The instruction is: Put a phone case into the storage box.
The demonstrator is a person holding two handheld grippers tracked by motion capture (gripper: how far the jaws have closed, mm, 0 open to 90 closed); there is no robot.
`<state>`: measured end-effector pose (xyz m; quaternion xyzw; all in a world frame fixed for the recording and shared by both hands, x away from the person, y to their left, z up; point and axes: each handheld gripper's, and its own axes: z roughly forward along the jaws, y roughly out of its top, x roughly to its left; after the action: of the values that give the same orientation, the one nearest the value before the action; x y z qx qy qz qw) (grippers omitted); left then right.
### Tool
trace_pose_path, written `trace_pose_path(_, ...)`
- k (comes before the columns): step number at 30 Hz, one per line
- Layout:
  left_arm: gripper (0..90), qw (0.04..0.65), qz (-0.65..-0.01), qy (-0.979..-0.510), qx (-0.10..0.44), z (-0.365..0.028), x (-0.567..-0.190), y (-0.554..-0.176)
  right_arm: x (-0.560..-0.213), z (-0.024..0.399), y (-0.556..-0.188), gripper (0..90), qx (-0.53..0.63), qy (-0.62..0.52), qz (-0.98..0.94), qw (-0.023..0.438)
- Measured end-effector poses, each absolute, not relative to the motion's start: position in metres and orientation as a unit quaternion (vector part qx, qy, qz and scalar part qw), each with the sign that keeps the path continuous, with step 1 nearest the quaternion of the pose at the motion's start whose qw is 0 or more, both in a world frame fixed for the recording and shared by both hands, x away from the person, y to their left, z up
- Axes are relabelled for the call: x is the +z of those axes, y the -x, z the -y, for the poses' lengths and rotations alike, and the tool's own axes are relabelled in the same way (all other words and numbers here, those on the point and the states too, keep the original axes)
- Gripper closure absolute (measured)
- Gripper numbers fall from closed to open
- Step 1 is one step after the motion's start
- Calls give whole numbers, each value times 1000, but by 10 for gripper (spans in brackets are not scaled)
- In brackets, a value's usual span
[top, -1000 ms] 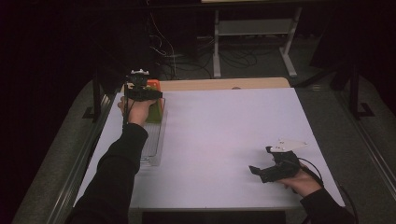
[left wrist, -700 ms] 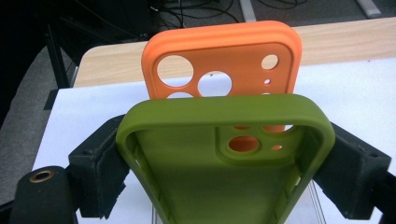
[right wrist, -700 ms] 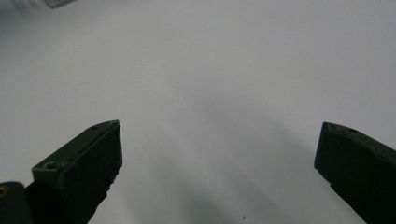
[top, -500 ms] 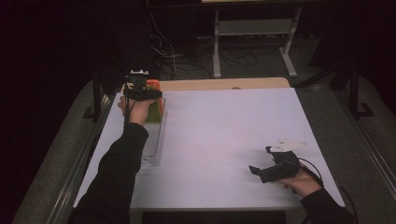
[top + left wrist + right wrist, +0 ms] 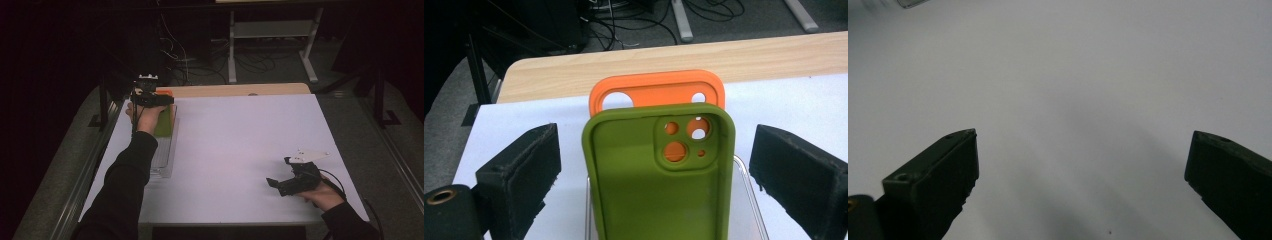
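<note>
High view. My left gripper (image 5: 150, 97) hangs over the far left corner of the white bench (image 5: 240, 150), above a clear tray (image 5: 162, 162) that runs along the left edge. A green phone case (image 5: 165, 122) stands in the tray's far end, with an orange case (image 5: 166, 92) just behind it. My right gripper (image 5: 290, 181) rests near the right front of the bench, well apart from the cases, with nothing between its jaws.

Left gripper view. My jaws stand wide apart, one on each side of the green phone case (image 5: 659, 175), touching neither edge. The case is upright with its long axis vertical, camera cut-out at the top and hollow inner face toward me. The orange case (image 5: 656, 90) rises behind it, showing through the lens holes. The clear tray (image 5: 751, 195) shows as a thin rim at the green case's right side.

Right gripper view. My jaws are spread wide over bare white bench (image 5: 1073, 100), holding nothing.

Risk, as I judge it. The two cases stand close together, so closing too deep could pinch both and drag the orange one along. The green case is soft and hollow; a squeeze across its width may buckle the walls and let it slip. Closing off centre could tip it against the tray.
</note>
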<state>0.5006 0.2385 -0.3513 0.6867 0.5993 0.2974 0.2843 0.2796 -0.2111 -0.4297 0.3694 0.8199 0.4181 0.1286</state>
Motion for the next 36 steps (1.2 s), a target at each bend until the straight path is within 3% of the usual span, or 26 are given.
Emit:
trace_pose_path(9,58,307,-578,-709,264,-246,-342,-493,-430,211,-279,0,418,-371,-820,127)
trace_pose_path(21,57,373,-486,-763,206,-248,-327,-465,-430,209,-280,0,418,-367,-821,129)
trace_pose_path(36,0,427,-396,-797,157,-250,-329,-415,-426,209,-280,0,425,-355,-823,125)
